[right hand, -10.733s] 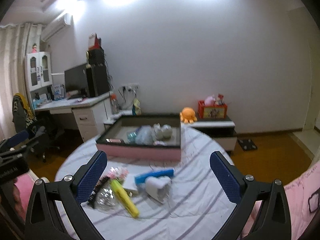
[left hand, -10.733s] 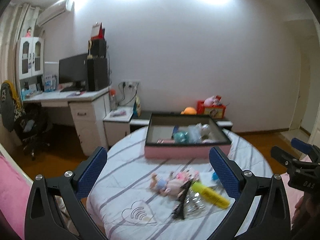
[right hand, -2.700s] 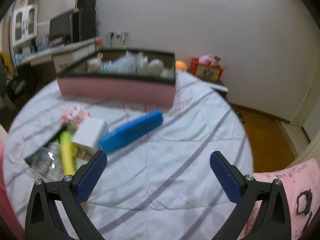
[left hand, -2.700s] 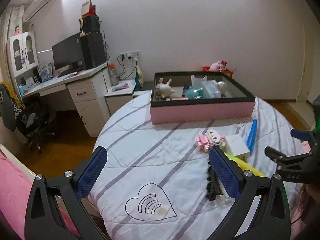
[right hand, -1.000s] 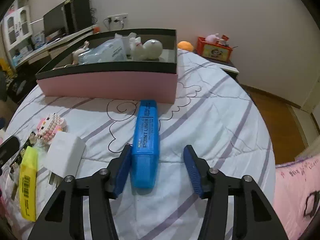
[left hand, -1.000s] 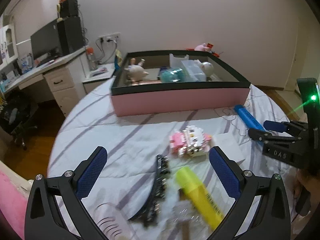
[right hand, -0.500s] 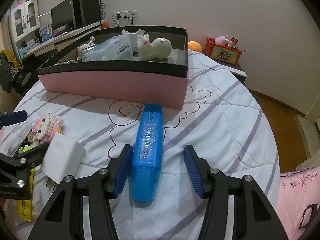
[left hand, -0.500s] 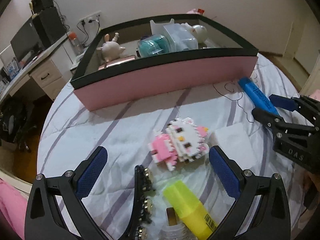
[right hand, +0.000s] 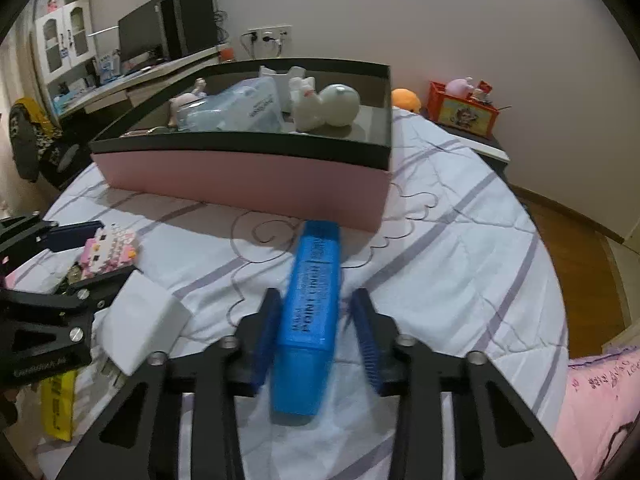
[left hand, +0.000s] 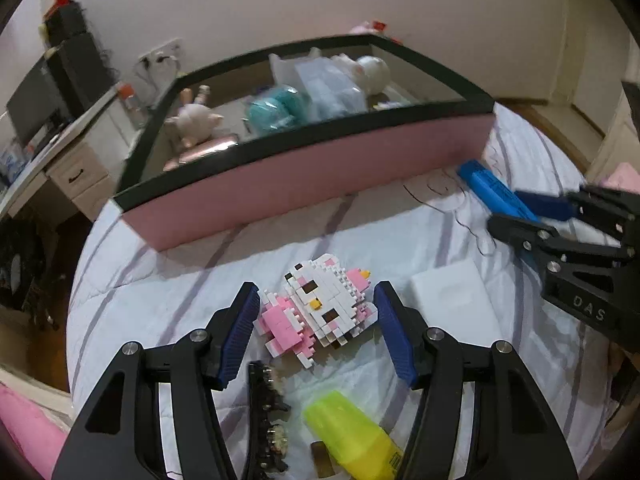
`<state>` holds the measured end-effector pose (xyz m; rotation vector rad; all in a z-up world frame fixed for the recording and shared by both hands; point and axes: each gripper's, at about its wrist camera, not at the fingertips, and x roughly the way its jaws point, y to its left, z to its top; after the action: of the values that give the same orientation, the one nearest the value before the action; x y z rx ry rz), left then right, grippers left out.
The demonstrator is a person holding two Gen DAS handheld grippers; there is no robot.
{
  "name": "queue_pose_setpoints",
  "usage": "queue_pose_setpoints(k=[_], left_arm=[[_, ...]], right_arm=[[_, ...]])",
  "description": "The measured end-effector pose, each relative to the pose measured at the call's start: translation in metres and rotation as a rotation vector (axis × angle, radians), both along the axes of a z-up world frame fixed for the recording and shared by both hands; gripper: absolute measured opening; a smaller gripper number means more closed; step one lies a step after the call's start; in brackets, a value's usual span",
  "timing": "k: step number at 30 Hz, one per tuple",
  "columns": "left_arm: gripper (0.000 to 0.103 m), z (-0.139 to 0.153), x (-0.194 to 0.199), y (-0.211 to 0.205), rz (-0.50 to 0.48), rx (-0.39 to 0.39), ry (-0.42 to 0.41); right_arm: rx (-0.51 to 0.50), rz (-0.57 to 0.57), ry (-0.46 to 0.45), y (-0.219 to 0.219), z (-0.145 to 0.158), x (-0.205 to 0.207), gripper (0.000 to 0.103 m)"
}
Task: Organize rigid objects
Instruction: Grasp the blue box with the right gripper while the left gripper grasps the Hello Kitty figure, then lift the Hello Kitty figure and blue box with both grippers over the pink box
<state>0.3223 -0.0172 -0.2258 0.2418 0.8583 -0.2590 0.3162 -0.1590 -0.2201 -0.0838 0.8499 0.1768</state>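
Left gripper (left hand: 316,320): jaws just closing, pads flanking block-built cat figure (left hand: 320,308) | right gripper (right hand: 316,324): jaws just closing around blue marker box (right hand: 310,312) | both objects near pink storage box (left hand: 304,172)

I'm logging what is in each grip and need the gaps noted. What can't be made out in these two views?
- Right wrist view: whether the right gripper jaws press the blue marker; motion blur smears them.
- Left wrist view: the yellow highlighter is cut off by the bottom edge.
- Both views: items behind the pink box front wall are partly hidden.
- Left wrist view: the black hair clip is partly behind the left gripper finger.
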Motion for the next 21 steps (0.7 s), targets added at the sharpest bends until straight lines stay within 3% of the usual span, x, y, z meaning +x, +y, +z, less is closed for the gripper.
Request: queue_pose_setpoints(k=[13,17,21], left_arm=[[0.06,0.02,-0.014,0.024,0.056,-0.1,-0.095],[0.06,0.032,-0.023,0.031,0.078,-0.144,-0.151],[0.06,0.052,-0.041,0.036,0.104,-0.201,-0.26]], right_arm=[[0.129,0.016,-0.077,-0.01,0.014,-0.024,0.027],[0.17,0.007,-0.116,-0.011,0.024,-0.036,0.027],[0.201,0.001,-0.206,-0.006,0.041,-0.051,0.027]])
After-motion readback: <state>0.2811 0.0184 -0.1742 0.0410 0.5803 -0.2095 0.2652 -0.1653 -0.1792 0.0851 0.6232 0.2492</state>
